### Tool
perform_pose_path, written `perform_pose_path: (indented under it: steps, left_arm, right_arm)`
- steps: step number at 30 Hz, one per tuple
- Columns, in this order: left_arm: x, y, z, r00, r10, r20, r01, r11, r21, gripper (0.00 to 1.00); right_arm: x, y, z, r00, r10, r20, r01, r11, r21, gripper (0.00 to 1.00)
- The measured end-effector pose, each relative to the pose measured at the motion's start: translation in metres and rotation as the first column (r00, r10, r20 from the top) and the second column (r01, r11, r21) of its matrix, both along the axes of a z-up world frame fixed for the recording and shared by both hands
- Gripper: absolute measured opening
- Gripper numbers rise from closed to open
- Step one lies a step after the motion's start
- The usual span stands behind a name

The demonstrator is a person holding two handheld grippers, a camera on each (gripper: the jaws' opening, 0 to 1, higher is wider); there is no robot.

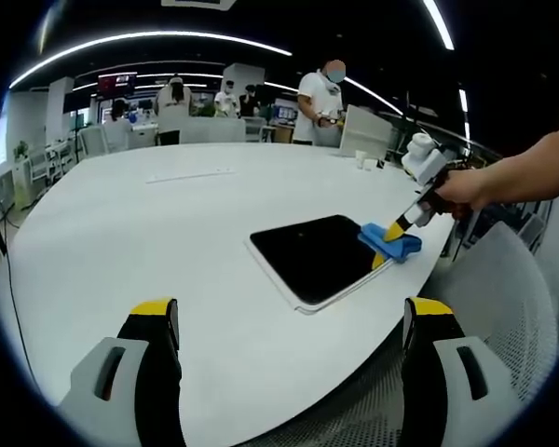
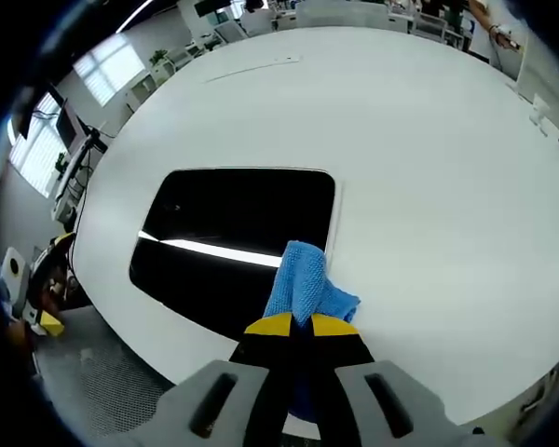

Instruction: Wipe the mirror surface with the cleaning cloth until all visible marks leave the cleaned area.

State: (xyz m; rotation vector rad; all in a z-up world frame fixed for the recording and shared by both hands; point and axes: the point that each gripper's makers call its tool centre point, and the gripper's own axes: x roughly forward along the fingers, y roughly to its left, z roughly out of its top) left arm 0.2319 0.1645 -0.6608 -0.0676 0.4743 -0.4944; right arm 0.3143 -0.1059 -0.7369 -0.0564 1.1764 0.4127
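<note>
A dark rectangular mirror (image 1: 312,256) (image 2: 233,233) with a white rim lies flat on the white table (image 1: 149,233) (image 2: 429,168), near its edge. My right gripper (image 2: 300,326) (image 1: 388,233) is shut on a blue cleaning cloth (image 2: 303,284) (image 1: 391,244), pressing it onto the mirror's near edge. In the left gripper view a person's hand holds that gripper at the mirror's right corner. My left gripper (image 1: 291,321) stands open over the bare table in front of the mirror, with nothing between its yellow-tipped fingers (image 1: 154,307). The mirror reflects a bright ceiling light strip.
Small white cups (image 1: 361,160) stand near the table's far right edge, and a flat white strip (image 1: 191,174) lies at its far side. A white mesh chair (image 1: 503,298) sits by the near edge. Several people (image 1: 321,98) stand beyond the table.
</note>
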Motion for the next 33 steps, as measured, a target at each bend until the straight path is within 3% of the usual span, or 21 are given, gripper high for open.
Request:
perform_pose_path:
  steps: [16,17,18,20,33]
  left_arm:
    - [0.000,0.000,-0.002,1.000,-0.003,-0.007,0.003,1.000,0.005,0.99]
    - [0.000,0.000,-0.002,1.000,-0.002,-0.007,0.002,1.000,0.004,0.99]
    - [0.000,0.000,-0.002,1.000,-0.001,-0.006,0.001,1.000,0.004,0.99]
    - [0.000,0.001,-0.002,1.000,0.001,-0.006,-0.001,1.000,0.004,0.99]
    - [0.000,0.001,-0.002,1.000,0.000,-0.008,0.000,1.000,0.005,0.99]
  right_arm:
    - [0.005,0.025,-0.005,1.000,0.007,-0.004,-0.007,1.000,-0.001,0.00]
    - [0.006,0.026,-0.005,1.000,-0.005,-0.003,0.005,1.000,-0.010,0.00]
    - [0.007,0.028,-0.005,0.997,-0.081,-0.008,0.081,0.997,0.008,0.00]
    - [0.006,0.032,-0.004,1.000,-0.001,0.004,0.001,1.000,0.003,0.00]
    - [0.002,0.041,-0.002,0.999,-0.027,-0.026,0.027,1.000,0.014,0.00]
